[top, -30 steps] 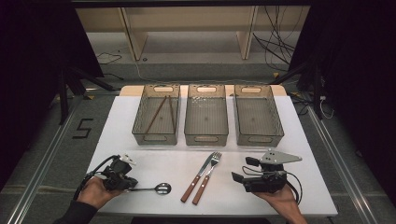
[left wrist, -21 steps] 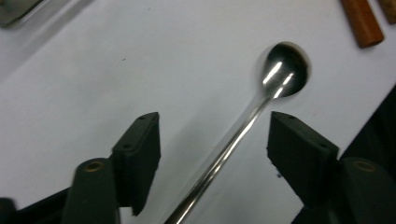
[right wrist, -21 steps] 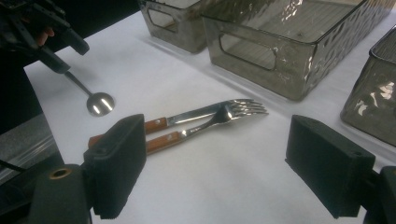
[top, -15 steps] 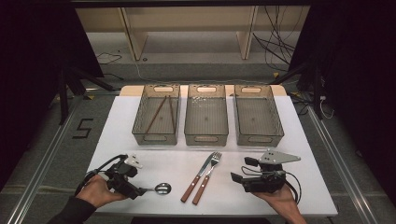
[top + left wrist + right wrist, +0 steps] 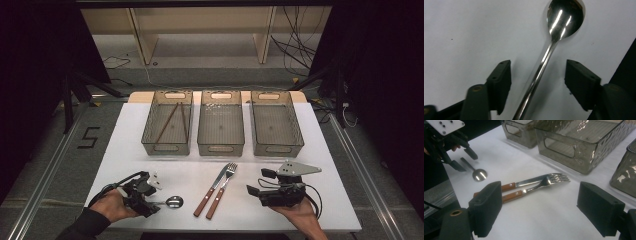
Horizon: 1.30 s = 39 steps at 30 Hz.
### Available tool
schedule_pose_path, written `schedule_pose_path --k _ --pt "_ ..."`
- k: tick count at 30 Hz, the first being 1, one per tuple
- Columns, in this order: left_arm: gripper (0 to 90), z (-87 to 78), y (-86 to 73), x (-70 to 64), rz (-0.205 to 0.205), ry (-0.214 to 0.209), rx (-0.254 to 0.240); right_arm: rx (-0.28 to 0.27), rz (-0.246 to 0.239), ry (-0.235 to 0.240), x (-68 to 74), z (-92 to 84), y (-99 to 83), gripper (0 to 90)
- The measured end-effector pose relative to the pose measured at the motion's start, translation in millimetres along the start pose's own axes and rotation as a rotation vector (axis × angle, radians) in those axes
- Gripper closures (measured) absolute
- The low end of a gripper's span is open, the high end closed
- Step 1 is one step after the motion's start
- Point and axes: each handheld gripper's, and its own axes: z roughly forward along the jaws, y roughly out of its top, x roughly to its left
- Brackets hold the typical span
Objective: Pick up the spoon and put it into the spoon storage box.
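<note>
A steel spoon lies near the table's front left, bowl to the right. My left gripper straddles its handle. Its jaws have just been closing, but a gap still shows on each side of the handle, so the gripper is open. The right gripper view shows that gripper around the spoon too. A wood-handled fork and knife lie side by side at front centre. My right gripper rests at the front right, open and holding nothing, pointing left at them.
Three translucent grey bins stand in a row across the white table: left bin holding two brown chopsticks, middle bin and right bin. The table's front edge runs just below both hands.
My left gripper has slid right, up to the spoon, and gone from shut to open, its jaws now on either side of the handle. The right hand has kept still.
</note>
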Motion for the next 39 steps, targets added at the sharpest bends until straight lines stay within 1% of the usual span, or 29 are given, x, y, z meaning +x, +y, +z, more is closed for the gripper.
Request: schedule_pose_path --k 2,5,6,7,11,14,17,18,19,22,24,25,26,28,31,34,36,39 --pt "45.8 0.3 0.6 0.6 0.013 0.001 0.004 -0.001 0.0 0.0 0.0 0.2 -0.1 20.8" --pt "52.6 0.6 1.1 1.3 0.016 0.001 0.011 -0.001 0.003 0.0 -0.2 0.1 -0.3 20.8" --pt "54.9 1.0 1.6 1.8 0.035 0.004 0.027 -0.001 0.001 -0.001 -0.2 0.1 -0.3 20.8" --pt "56.9 1.4 1.9 1.9 0.039 0.003 0.036 0.0 0.001 -0.001 -0.3 -0.2 -0.2 20.8" --pt "63.3 1.9 3.5 0.7 0.06 -0.013 0.044 -0.001 0.004 -0.001 -0.3 -0.7 -0.3 20.8" --pt "67.9 1.8 5.2 0.3 0.077 -0.029 0.059 -0.001 0.002 0.001 -0.2 -0.1 -0.5 20.8" --pt "70.7 2.2 6.6 0.5 0.084 -0.04 0.065 -0.001 0.002 0.002 0.0 0.2 -0.2 20.8" --pt "71.6 1.9 7.2 1.3 0.098 -0.043 0.076 -0.002 0.001 0.002 0.0 0.2 -0.1 20.9" --pt "72.7 1.7 7.7 1.5 0.103 -0.045 0.08 -0.002 0.002 0.003 0.1 0.2 0.0 20.8" --pt "76.9 2.1 9.0 0.9 0.119 -0.047 0.087 0.0 0.002 0.003 -0.2 0.5 -0.2 20.9" --pt "78.7 2.1 9.9 0.7 0.139 -0.049 0.095 0.0 0.003 0.002 -0.2 0.7 -0.2 20.9" --pt "79.3 2.3 10.1 0.2 0.14 -0.052 0.096 0.0 0.002 0.003 -0.1 0.7 -0.1 20.9" --pt "80.0 2.1 10.6 0.5 0.154 -0.056 0.1 0.0 0.002 0.003 0.0 0.7 0.0 20.9" --pt "81.9 1.9 10.7 0.3 0.17 -0.061 0.103 0.001 0.002 0.003 -0.3 0.8 -0.2 20.9" --pt "83.8 2.2 10.3 -0.6 0.181 -0.06 0.098 0.001 0.004 0.004 -0.5 0.6 -0.3 20.9" --pt "84.6 1.7 10.2 -1.1 0.184 -0.059 0.097 0.001 0.002 0.005 -0.2 0.7 -0.1 21.0" --pt "84.9 1.3 10.1 -1.4 0.182 -0.062 0.093 0.001 0.001 0.005 -0.1 0.7 0.0 20.9" --pt "85.1 -0.4 10.4 -0.9 0.167 -0.058 0.079 0.0 0.002 0.005 -0.4 0.5 -0.1 21.0"
